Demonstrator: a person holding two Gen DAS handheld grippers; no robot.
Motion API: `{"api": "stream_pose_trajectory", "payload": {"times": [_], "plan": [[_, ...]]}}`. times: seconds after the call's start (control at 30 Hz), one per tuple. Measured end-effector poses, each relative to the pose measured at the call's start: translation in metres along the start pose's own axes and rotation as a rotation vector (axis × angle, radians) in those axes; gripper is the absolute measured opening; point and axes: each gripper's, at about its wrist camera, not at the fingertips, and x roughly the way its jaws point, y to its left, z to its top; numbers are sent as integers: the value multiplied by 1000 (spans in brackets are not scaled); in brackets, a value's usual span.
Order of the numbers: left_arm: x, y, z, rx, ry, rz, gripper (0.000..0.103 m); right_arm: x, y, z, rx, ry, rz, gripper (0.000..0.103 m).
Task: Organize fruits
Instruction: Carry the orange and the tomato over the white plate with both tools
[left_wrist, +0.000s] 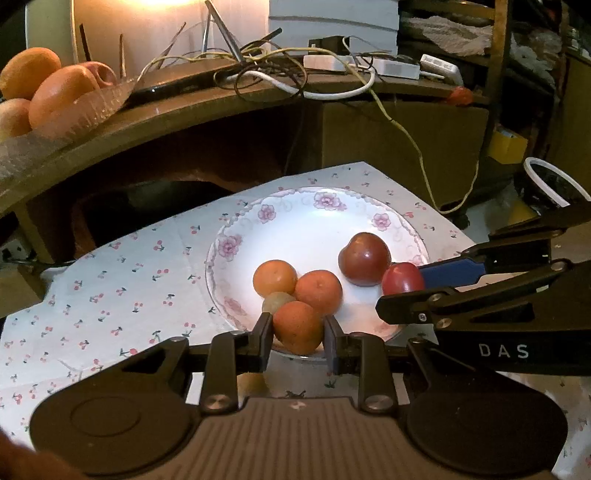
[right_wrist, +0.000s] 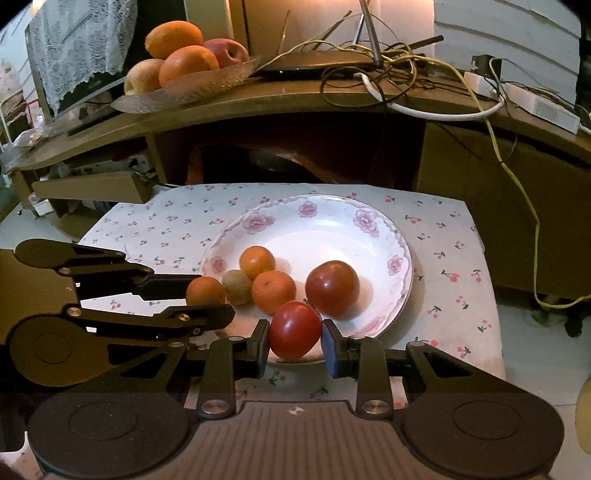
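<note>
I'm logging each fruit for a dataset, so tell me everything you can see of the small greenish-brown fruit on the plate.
The greenish-brown fruit is the smallest on the plate, round, dull and rough-looking, possibly a kiwi. It lies at the plate's near-left part, wedged among three oranges: one behind, one to its right, and one gripped by the left gripper, which half hides it in the left wrist view. No gripper touches it.

We see a glossy glazed floral plate (right_wrist: 400, 266) on a matt cherry-print cloth (right_wrist: 454, 258). The red tomato (right_wrist: 294, 329) shines smooth, the tangerine (left_wrist: 298, 326) looks dull and pitted, and the grippers' black plastic is matt with bright metal screws.
</note>
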Motion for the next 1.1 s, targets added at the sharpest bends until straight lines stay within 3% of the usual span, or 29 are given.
{"api": "stream_pose_trajectory", "payload": {"times": [0.47,1.1], "plan": [[20,2,3,-11,11,14,34,18,-10,3,4,10,-19,31],[6,4,9,-6,-41,41,35,8,-12,9,22,-55,-21,38]]}}
